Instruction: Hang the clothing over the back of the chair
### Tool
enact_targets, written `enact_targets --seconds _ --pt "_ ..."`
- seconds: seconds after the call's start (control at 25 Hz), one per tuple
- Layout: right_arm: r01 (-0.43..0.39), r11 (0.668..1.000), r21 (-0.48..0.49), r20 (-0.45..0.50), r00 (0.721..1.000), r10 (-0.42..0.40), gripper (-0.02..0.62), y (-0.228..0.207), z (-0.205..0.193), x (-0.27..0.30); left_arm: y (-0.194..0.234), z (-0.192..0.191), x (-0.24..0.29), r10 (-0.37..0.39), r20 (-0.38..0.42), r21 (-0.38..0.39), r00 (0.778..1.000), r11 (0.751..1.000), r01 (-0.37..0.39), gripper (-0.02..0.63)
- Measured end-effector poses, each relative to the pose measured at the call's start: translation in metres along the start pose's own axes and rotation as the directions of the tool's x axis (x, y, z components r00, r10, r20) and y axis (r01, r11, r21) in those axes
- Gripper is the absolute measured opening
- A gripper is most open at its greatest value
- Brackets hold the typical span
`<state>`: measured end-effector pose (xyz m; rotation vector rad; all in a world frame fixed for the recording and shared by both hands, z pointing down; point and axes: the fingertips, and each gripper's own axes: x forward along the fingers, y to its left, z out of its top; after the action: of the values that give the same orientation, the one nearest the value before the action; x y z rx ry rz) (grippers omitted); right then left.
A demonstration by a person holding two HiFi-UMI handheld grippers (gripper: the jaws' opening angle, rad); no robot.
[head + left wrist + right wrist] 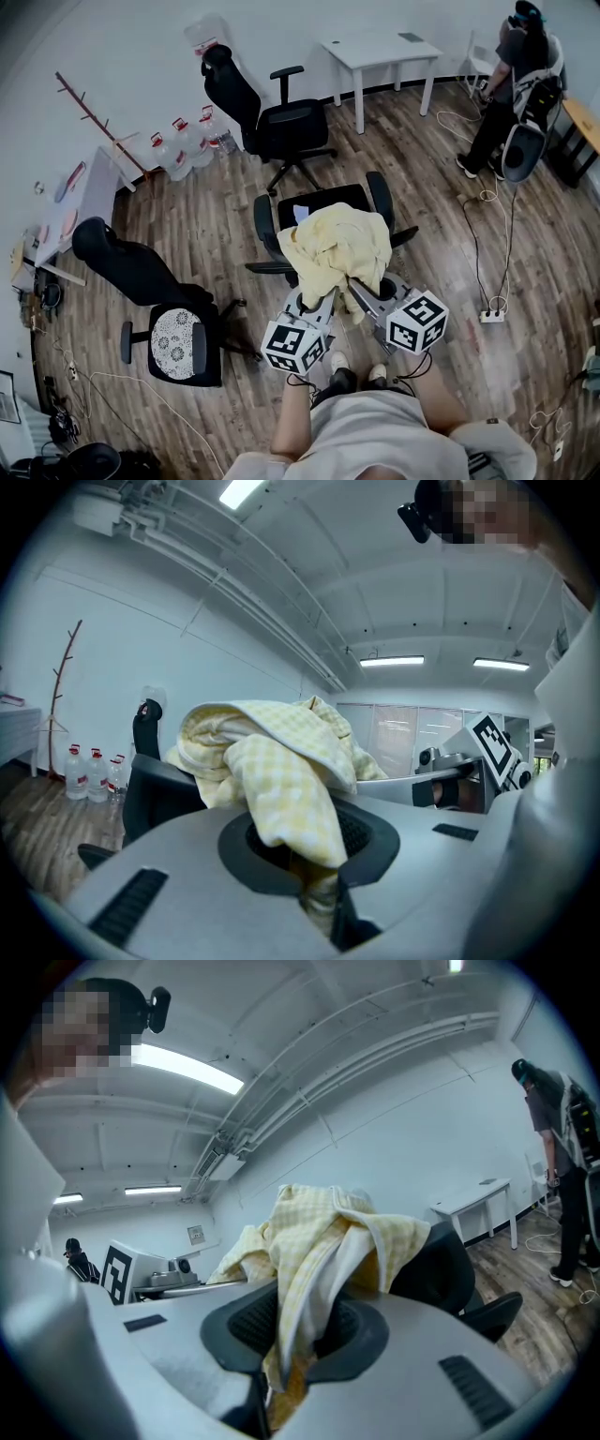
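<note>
A pale yellow checked garment (337,246) lies bunched over the back of a black office chair (319,202) in the middle of the room. It hides the top of the backrest. My left gripper (323,298) is shut on the cloth's near lower edge. My right gripper (361,292) is beside it, also shut on the cloth. In the left gripper view the garment (281,761) runs down into the pinched left gripper (323,892), with the chair back (155,794) behind it. In the right gripper view a fold of the garment (328,1232) hangs into the right gripper (281,1372), in front of the chair back (450,1269).
A second black chair (272,117) stands behind, and a third with a patterned cushion (173,342) at the left. A white table (380,52) and water bottles (187,141) line the far wall. A person (516,84) stands far right. A power strip (492,316) and cables lie on the floor.
</note>
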<state>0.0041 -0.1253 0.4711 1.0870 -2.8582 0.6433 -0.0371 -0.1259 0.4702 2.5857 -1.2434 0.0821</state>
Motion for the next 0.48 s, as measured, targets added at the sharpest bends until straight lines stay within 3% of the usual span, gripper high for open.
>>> enact_targets --seconds 0.48 --pt "0.058 0.997 -0.054 0.010 0.998 -0.057 0.133 -0.0106 -0.0058 -0.0056 0.0017 -0.0060 -0.0001 0.020 0.015 0.025 1.000 0.999 -0.020 0.062"
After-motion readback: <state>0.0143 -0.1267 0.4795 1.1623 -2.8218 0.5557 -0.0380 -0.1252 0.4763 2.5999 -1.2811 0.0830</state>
